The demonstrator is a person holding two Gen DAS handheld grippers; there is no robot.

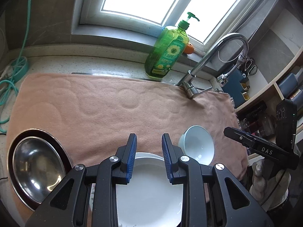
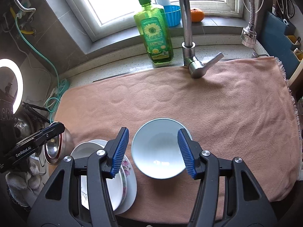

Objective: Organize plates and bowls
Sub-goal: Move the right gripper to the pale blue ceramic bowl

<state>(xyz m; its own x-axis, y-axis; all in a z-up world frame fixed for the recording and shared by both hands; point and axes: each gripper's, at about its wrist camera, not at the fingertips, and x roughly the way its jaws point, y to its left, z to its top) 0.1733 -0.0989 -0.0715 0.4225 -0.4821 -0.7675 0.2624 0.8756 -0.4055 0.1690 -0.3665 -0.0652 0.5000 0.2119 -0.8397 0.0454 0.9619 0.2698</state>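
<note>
Both tools are wide open: right tool hovers over the pale bowl, left tool over the white plate.

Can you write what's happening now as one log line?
left tongs open over white plates | right tongs open around pale blue bowl | nothing gripped

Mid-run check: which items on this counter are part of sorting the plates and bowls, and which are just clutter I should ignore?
Job items:
- pale blue bowl, between the open right claw
- stacked white plates, under the open left claw
- steel bowl

Just lying about:
- green soap bottle
- faucet
- orange
- blue cup
- scissors
- towel
</note>
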